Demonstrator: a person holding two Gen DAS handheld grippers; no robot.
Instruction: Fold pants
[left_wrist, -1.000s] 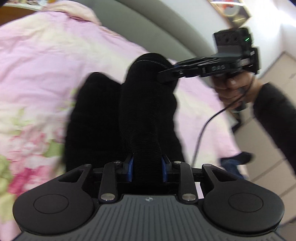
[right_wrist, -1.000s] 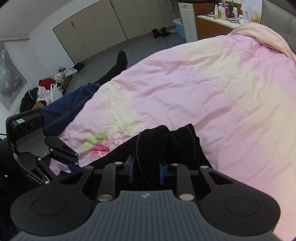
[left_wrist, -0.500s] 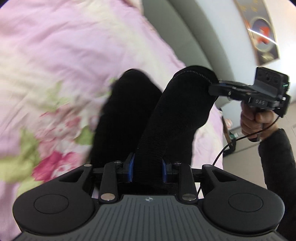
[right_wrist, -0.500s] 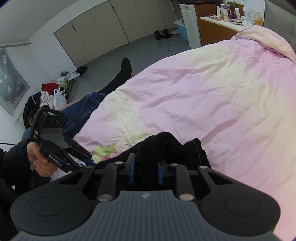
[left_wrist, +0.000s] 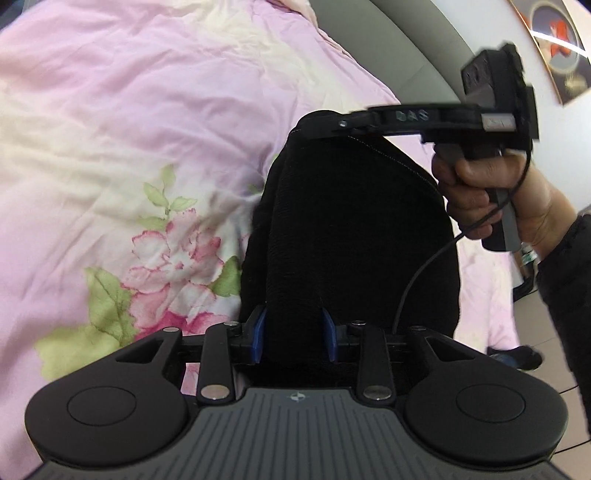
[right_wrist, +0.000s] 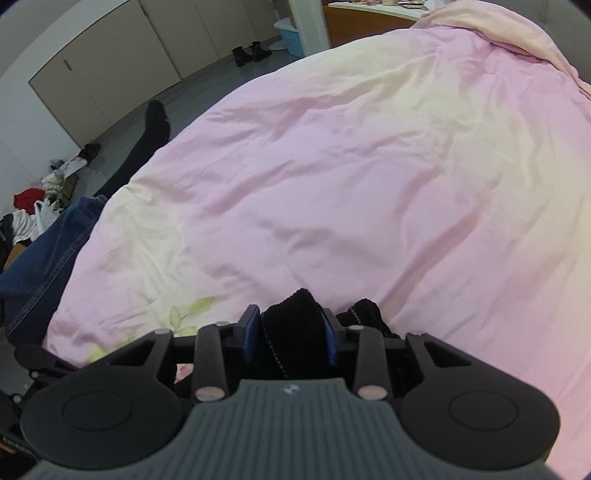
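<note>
The black pants (left_wrist: 351, 229) are bunched up in a thick fold over the pink duvet (left_wrist: 129, 110) on the bed, right next to the flower print (left_wrist: 177, 258). One end of the bundle sits between the blue pads of the left tool (left_wrist: 294, 336), and the fabric fills the gap there, so it's pinching the pants even though the jaws are easing apart right now.

The other end is in the right tool (right_wrist: 291, 339). From its own camera you can see a lump of dark knit with a dotted stitch line wedged between its blue pads, and those jaws are opening too while the cloth touches both sides.

From the left camera, the right tool comes in from the right side, roughly level, its tip at the top of the pants. The person's right hand (left_wrist: 491, 199) is wrapped around the handle below it, black sleeve (left_wrist: 565, 295) at the wrist, cable (left_wrist: 424, 273) dangling down. Both tools angle down toward the bed.
</note>
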